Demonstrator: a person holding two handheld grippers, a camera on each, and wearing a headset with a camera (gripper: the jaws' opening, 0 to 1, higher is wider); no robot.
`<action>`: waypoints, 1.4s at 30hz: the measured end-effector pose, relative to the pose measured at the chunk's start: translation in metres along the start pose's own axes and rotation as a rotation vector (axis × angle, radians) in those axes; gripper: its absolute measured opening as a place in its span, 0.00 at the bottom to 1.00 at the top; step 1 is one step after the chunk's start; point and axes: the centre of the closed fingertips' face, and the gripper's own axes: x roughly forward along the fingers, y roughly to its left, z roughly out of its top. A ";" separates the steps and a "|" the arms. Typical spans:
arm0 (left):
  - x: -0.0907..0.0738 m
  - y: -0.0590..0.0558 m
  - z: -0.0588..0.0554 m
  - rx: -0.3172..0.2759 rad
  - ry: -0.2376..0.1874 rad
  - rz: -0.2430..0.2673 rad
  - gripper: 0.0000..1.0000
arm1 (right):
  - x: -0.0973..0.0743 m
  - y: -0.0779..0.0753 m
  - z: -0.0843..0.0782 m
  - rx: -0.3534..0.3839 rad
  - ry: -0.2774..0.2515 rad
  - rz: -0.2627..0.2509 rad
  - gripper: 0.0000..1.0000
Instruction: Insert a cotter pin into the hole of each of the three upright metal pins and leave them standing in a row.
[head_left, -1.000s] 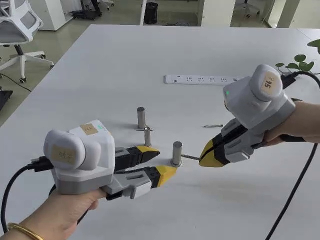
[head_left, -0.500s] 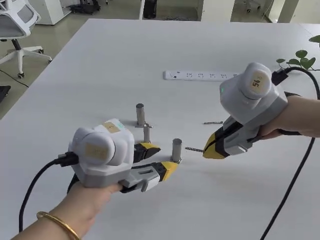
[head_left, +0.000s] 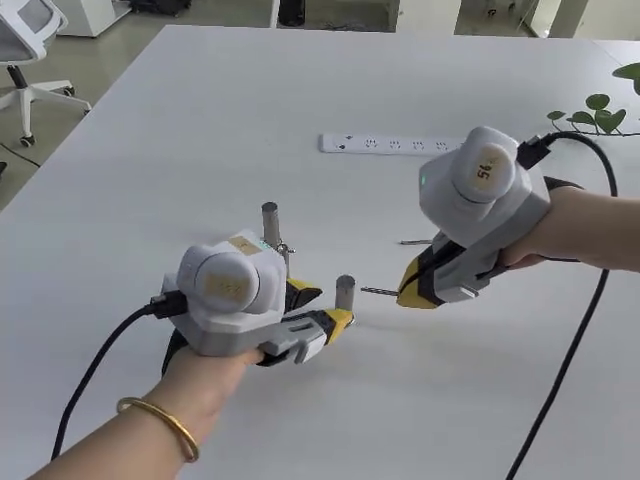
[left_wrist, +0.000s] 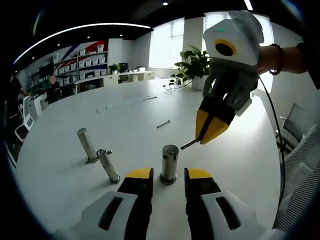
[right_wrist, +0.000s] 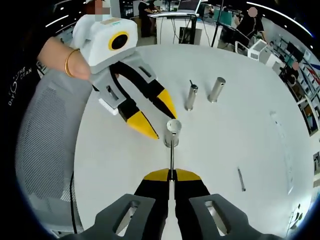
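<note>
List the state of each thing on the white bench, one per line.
Nearest upright grey metal pin: standing, no cotter pin in it
Middle upright metal pin: standing, cotter pin through its top
Farthest upright metal pin: standing, no cotter pin seen
Held thin metal cotter pin: gripped, not yet inserted
Loose cotter pin: lying flat
Left gripper: open
Right gripper: shut on the held cotter pin

The upright pins (left_wrist: 169, 162) are smooth, dull-grey metal; the table (head_left: 200, 130) is smooth, matt white.
</note>
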 end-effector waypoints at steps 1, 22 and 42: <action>0.001 0.000 0.000 -0.002 0.000 0.000 0.22 | 0.001 -0.001 0.001 -0.002 0.000 0.001 0.00; 0.015 -0.001 -0.003 -0.064 -0.012 0.003 0.12 | 0.005 -0.005 0.009 -0.056 0.004 0.020 0.00; 0.017 0.001 -0.006 -0.181 -0.056 0.001 0.13 | 0.015 -0.006 0.025 -0.095 0.002 0.020 0.00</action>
